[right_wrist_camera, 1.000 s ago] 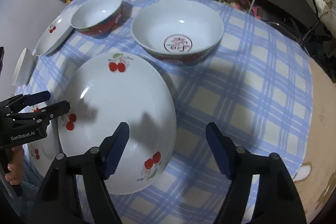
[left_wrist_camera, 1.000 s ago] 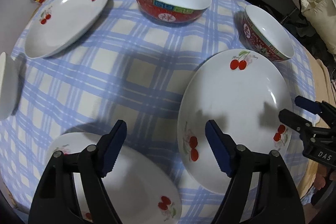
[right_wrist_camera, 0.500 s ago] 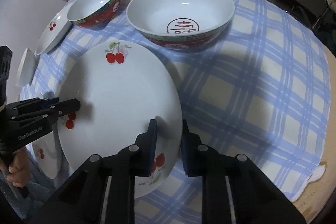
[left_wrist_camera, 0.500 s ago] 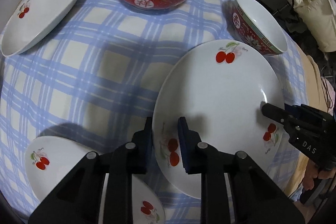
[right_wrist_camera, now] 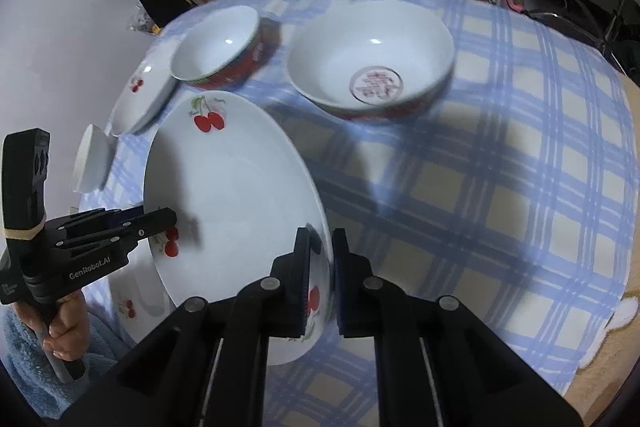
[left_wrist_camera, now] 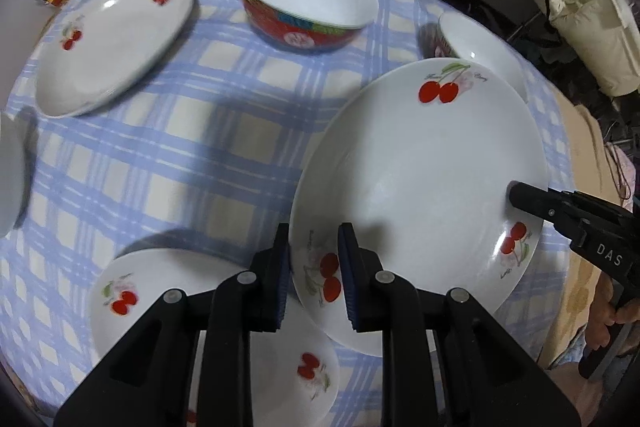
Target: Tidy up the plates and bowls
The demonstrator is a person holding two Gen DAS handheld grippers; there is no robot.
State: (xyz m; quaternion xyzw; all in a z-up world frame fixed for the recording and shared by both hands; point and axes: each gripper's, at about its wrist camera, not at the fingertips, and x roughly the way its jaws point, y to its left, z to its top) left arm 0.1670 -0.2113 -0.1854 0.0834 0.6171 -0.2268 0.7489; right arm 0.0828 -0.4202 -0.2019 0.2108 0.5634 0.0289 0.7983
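A large white cherry plate (left_wrist_camera: pixel 420 179) hangs just above the checked tablecloth, held by both grippers. My left gripper (left_wrist_camera: pixel 313 247) is shut on its left rim, the blue pads pressing either side of the edge. My right gripper (right_wrist_camera: pixel 320 251) has its jaws closing tight on the opposite rim of the plate (right_wrist_camera: pixel 228 195), pads pressed on it. Each gripper shows in the other's view: the right gripper (left_wrist_camera: pixel 516 193) at the plate's far edge, the left gripper (right_wrist_camera: pixel 168 217) at its left edge. The lifted plate overlaps a second cherry plate (left_wrist_camera: pixel 192 307) lying below it.
On the table (left_wrist_camera: pixel 200 155) stand a red bowl (left_wrist_camera: pixel 308 15), another bowl (left_wrist_camera: pixel 472 39) half hidden by the plate, a cherry plate (left_wrist_camera: pixel 112 55) at far left and a small white dish (left_wrist_camera: pixel 10 171). A wide bowl (right_wrist_camera: pixel 372 67) sits behind. Shelves of books stand beyond.
Both grippers went from wide open to shut on opposite rims of the large cherry plate. The plate has since come up off the cloth a little.
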